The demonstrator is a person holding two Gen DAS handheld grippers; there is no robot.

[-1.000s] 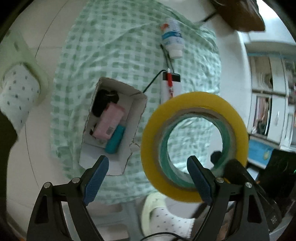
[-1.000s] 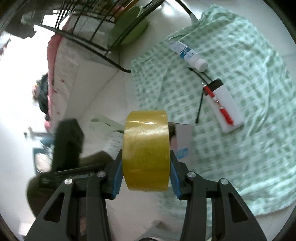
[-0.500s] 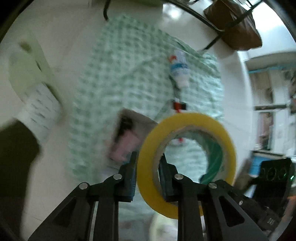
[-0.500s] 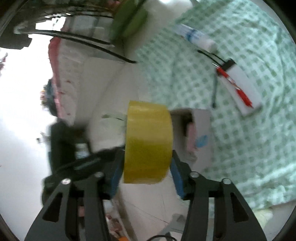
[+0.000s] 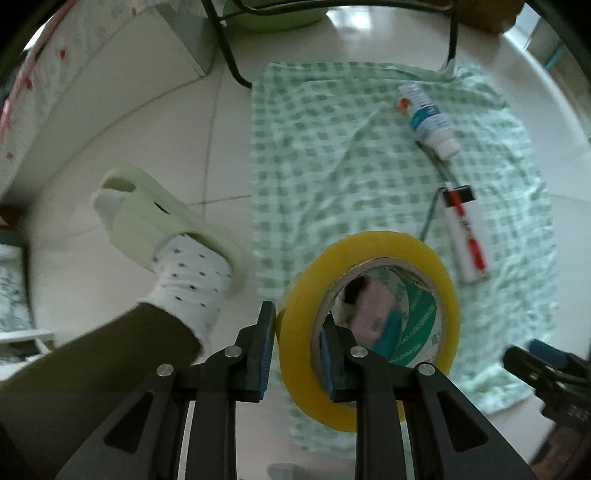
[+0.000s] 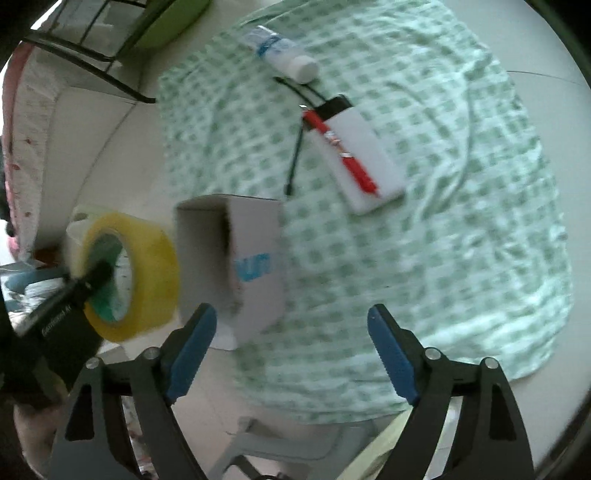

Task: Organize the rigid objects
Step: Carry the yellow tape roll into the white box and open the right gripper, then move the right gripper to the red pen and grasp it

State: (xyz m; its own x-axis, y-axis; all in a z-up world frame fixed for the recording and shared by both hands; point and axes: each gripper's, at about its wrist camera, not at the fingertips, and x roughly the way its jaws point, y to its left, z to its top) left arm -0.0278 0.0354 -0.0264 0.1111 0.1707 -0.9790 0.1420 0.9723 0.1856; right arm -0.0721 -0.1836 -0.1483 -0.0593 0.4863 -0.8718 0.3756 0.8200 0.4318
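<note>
My left gripper [image 5: 297, 345] is shut on the rim of a yellow tape roll [image 5: 373, 258], one finger inside the ring and one outside. The roll also shows in the right wrist view [image 6: 147, 266], left of a white cardboard box [image 6: 251, 258]. Through the ring I see pink and teal items in the box [image 5: 373, 314]. My right gripper [image 6: 291, 350] is open and empty, just in front of the box. A white bottle [image 5: 430, 120], a red pen [image 5: 467, 229] and a white flat case [image 6: 364, 151] lie on the green checked cloth [image 5: 332, 166].
A foot in a dotted sock and pale green slipper [image 5: 166, 229] stands left of the cloth. A black wire rack leg [image 5: 225, 48] and a green basin [image 6: 177, 22] are at the far side. A thin black cable [image 6: 295, 162] lies by the case.
The tape roll passed from my right gripper to my left. The left gripper shut on the roll's rim. The right gripper opened and drew back.
</note>
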